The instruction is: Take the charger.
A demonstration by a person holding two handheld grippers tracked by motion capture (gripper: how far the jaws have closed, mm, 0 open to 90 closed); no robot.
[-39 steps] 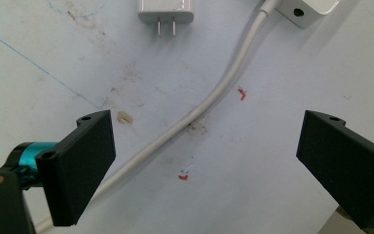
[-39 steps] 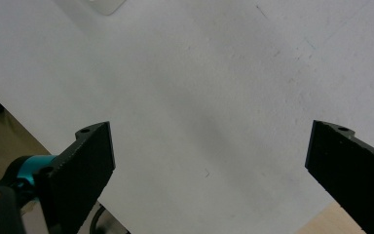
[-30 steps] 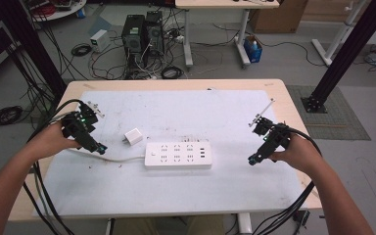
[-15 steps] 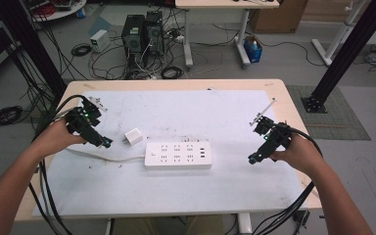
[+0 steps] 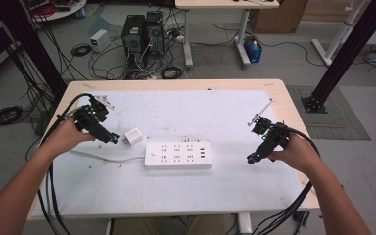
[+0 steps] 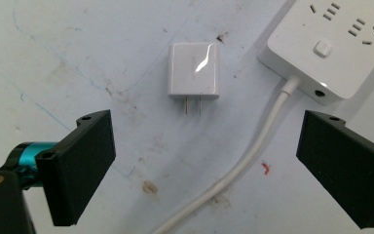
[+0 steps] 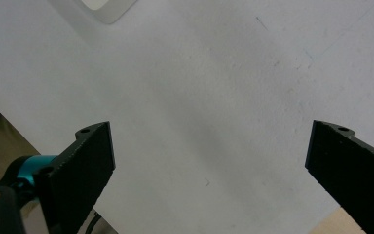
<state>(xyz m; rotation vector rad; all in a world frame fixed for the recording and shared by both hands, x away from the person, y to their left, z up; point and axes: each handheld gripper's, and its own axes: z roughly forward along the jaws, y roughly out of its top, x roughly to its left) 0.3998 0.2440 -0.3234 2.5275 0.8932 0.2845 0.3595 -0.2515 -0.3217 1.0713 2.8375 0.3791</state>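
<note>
At centre frame, the white charger [image 6: 194, 71] lies loose on the desk [image 5: 225, 196], unplugged from the power strip [image 5: 177, 155]. Left gripper [image 6: 204, 161] fingers spread wide before it; right gripper [image 5: 251, 160] likewise open, idle.

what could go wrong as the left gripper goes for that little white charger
The left gripper is open, and the power strip's cable runs between its jaws, so closing might catch the cable along with the charger. The charger lies flat and glossy with its prongs toward the gripper, so it may slip or twist.
</note>
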